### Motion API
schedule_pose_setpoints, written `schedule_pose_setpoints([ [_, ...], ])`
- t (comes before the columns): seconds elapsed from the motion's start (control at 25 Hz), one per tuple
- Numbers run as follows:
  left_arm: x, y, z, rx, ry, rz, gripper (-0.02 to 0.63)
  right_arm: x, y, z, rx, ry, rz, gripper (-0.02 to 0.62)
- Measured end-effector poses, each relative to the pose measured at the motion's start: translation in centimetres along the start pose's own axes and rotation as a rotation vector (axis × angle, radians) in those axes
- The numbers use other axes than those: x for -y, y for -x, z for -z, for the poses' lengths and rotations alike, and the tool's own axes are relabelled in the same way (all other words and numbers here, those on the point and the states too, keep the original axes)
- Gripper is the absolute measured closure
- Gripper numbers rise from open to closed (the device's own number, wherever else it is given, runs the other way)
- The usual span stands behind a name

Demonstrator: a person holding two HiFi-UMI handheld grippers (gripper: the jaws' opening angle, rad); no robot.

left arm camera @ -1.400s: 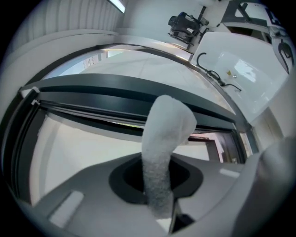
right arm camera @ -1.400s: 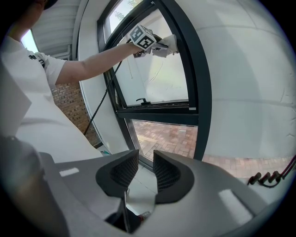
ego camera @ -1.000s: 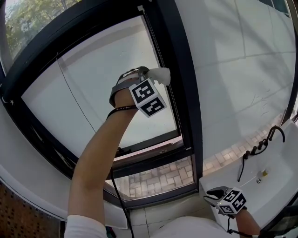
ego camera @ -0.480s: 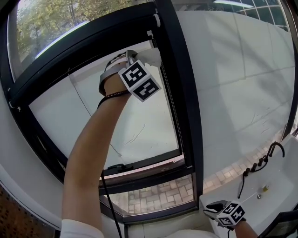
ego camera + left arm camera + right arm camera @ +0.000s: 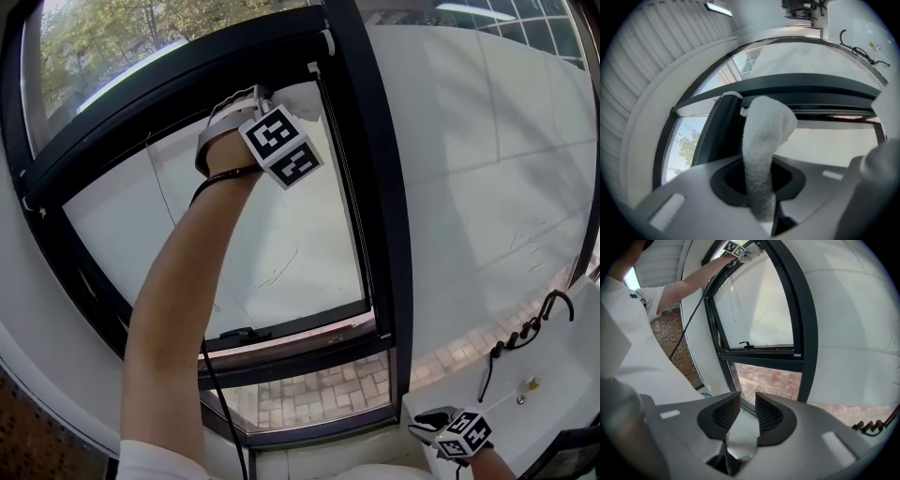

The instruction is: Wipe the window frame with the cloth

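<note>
Although the marker cube [image 5: 281, 147] hides most of it from the head view, the single white cloth [image 5: 764, 136] is clamped in the left gripper [image 5: 759, 187], at the upper corner of the window frame [image 5: 361, 187] (left arm [image 5: 178, 281] stretched high). Below the frame's foot, the right gripper [image 5: 743, 416] hangs with jaws slightly apart, empty.

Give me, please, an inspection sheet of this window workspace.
Surface: black window frame around pale glass.
Job's things: white cloth, up by the frame's top corner.
Clutter: nothing seen.
Claws: left claw shut on the cloth; right claw open, empty, held low.
Cables: black cable beside the left arm; dark cord on the white ledge.
Surroundings: white wall, brick paving below, trees outside.
</note>
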State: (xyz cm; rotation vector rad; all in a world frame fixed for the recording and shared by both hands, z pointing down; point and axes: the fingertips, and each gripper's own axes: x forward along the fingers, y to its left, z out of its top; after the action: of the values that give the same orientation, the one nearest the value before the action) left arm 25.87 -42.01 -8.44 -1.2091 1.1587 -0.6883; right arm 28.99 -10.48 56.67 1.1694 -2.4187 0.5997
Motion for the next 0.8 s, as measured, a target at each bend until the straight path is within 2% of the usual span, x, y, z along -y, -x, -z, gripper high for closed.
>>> schedule_pose_setpoints([
  [0.28,-0.4,1.6,5.3,-0.033,0.004,0.011,0.514,-2.0,-2.5,-0.3,-0.028,0.022,-0.051,0.495],
  [0.8,-4.4,7.0,22.2,-0.157,0.042,0.026,0.514,-9.5,-9.6,-3.1,-0.098,0.124,-0.209,0.495],
])
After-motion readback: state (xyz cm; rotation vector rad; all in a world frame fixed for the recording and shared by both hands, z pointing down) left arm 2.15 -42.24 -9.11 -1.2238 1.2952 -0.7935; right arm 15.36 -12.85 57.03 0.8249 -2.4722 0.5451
